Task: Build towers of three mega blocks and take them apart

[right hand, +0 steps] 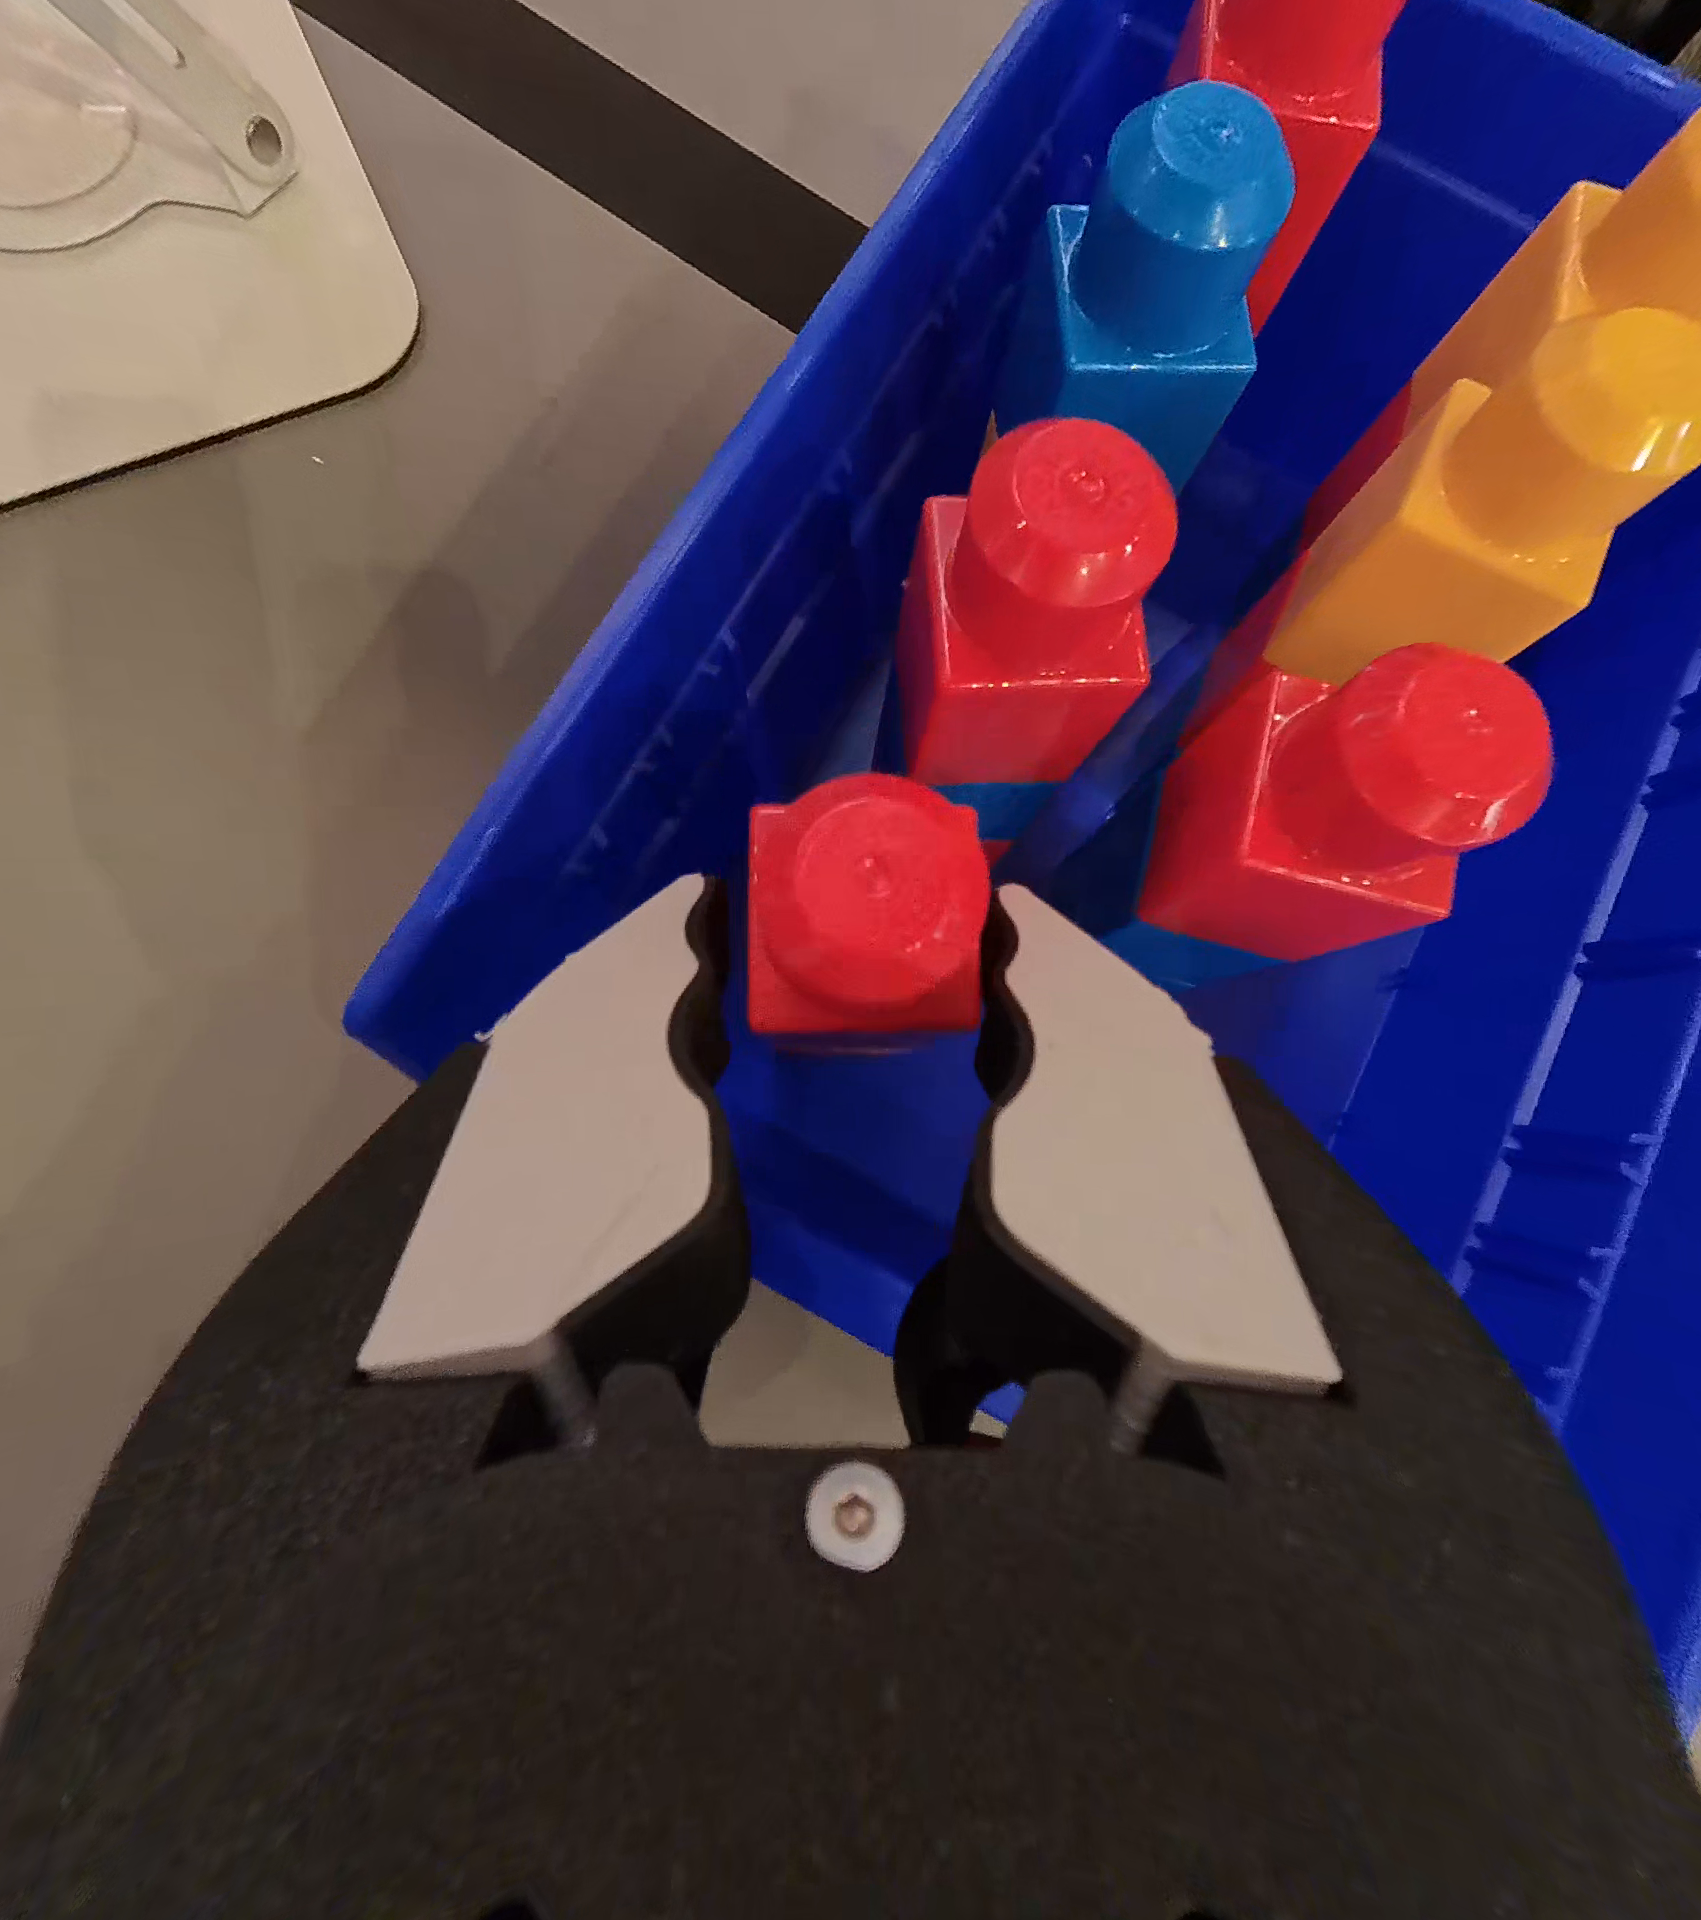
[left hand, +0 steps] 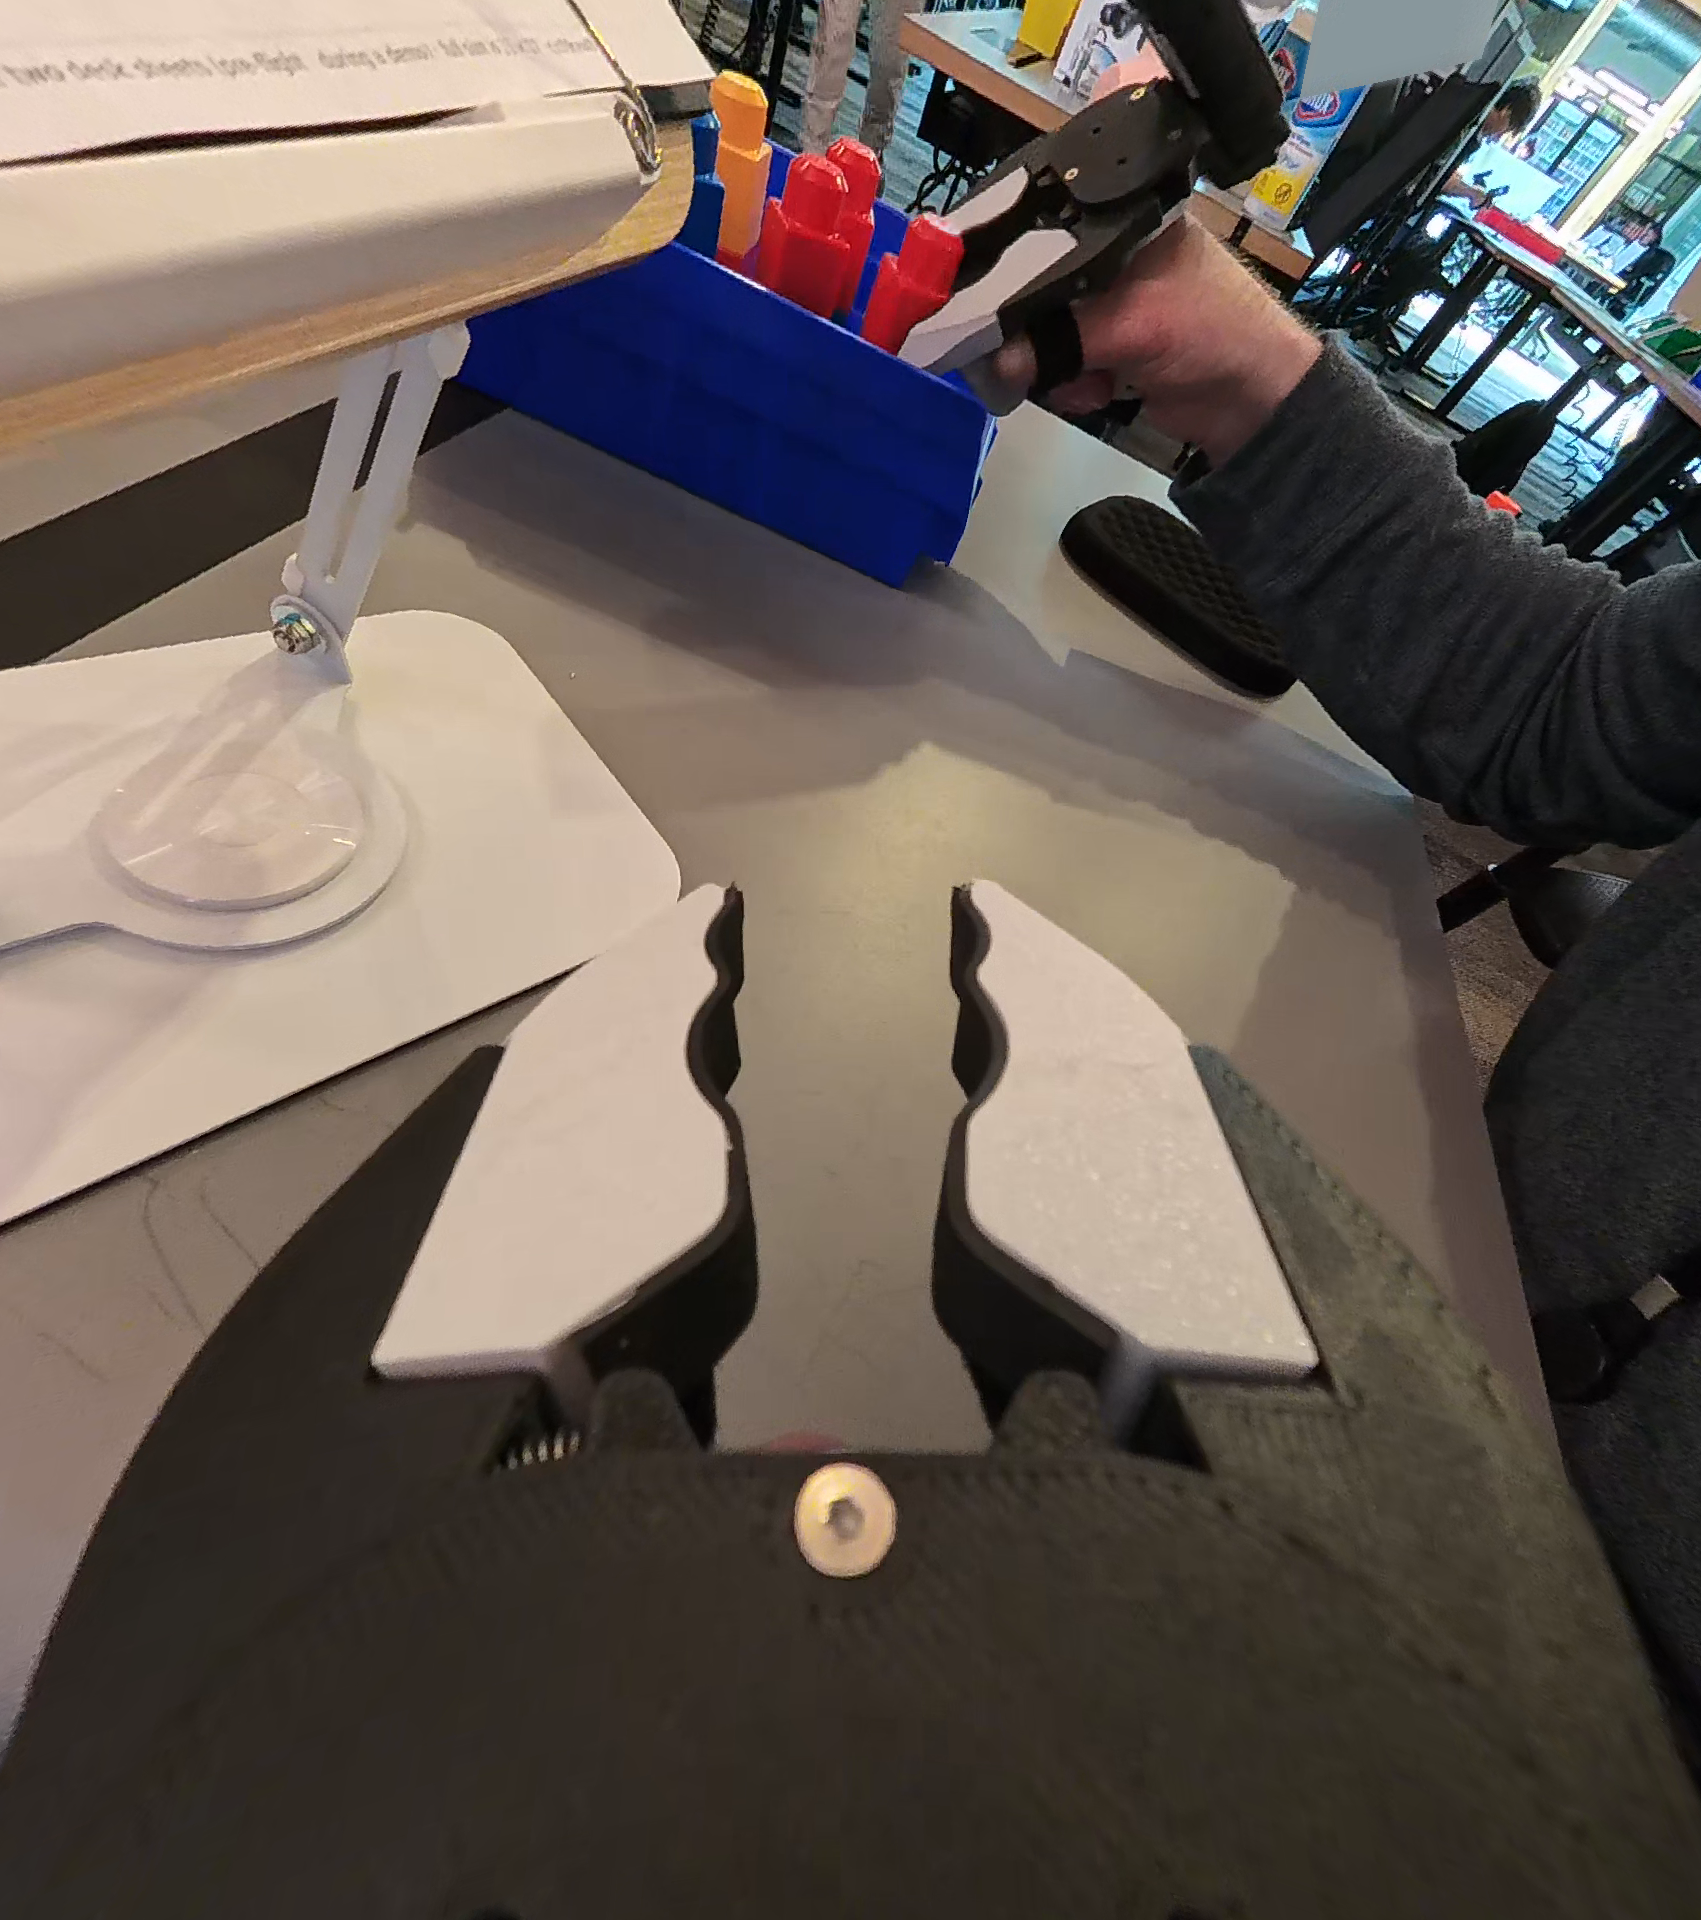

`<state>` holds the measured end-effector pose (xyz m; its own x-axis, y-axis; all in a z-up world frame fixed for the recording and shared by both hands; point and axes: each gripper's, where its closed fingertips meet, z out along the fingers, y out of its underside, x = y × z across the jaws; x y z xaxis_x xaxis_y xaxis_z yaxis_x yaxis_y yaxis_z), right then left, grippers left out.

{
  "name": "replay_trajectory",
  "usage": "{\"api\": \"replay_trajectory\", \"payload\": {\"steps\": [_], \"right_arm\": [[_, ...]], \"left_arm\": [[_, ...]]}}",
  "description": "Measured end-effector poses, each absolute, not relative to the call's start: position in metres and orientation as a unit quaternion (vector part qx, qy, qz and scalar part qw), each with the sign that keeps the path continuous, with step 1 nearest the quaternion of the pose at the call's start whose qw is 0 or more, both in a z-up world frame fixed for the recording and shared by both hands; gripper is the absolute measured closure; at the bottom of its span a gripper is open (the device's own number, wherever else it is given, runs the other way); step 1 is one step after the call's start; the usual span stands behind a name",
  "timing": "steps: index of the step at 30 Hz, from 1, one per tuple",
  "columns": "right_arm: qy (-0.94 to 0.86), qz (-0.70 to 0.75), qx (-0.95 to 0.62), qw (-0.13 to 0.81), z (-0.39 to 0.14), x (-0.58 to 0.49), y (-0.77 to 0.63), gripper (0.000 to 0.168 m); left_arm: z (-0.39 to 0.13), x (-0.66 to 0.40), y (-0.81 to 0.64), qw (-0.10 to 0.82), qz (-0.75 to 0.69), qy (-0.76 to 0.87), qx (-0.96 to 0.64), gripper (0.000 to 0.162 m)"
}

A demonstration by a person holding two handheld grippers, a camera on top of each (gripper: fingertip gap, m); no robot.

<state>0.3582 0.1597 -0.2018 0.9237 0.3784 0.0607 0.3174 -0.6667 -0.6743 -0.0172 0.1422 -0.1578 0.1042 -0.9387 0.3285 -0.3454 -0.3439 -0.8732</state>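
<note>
Glossy red block (right hand: 861, 914) sits between right tongs (right hand: 851, 914).

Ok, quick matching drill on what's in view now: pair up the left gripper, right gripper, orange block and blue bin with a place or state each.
Things:
1. left gripper
2. right gripper
3. orange block
4. blue bin

Places or states:
A. stands on the grey table, holding the blocks
B. open, nothing between its fingers, over bare table
C. leans at the bin's far side
D. fingers on either side of a red block at the bin's near end

Pairs: 1-B, 2-D, 3-C, 4-A
</note>
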Motion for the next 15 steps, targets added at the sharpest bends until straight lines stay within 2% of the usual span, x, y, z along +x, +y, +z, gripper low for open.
{"api": "replay_trajectory", "payload": {"steps": [5, 7, 9, 12, 15], "right_arm": [[-0.188, 0.033, -0.908, 0.373, -0.189, 0.361, 0.156, 0.117], [-0.187, 0.017, -0.904, 0.385, -0.174, 0.363, 0.15, 0.112], [-0.199, -0.012, -0.89, 0.411, -0.146, 0.358, 0.14, 0.115], [-0.255, 0.009, -0.851, 0.458, -0.101, 0.313, 0.121, 0.134], [-0.341, 0.096, -0.797, 0.49, -0.082, 0.225, 0.108, 0.163]], "left_arm": [[-0.156, -0.017, 0.141, 0.319, -0.469, 0.479, -0.67, 0.124], [-0.154, -0.017, 0.142, 0.324, -0.467, 0.478, -0.67, 0.123], [-0.153, -0.016, 0.143, 0.332, -0.462, 0.478, -0.669, 0.124], [-0.153, -0.014, 0.144, 0.343, -0.447, 0.482, -0.671, 0.13], [-0.149, -0.01, 0.146, 0.363, -0.44, 0.481, -0.666, 0.152]]}}
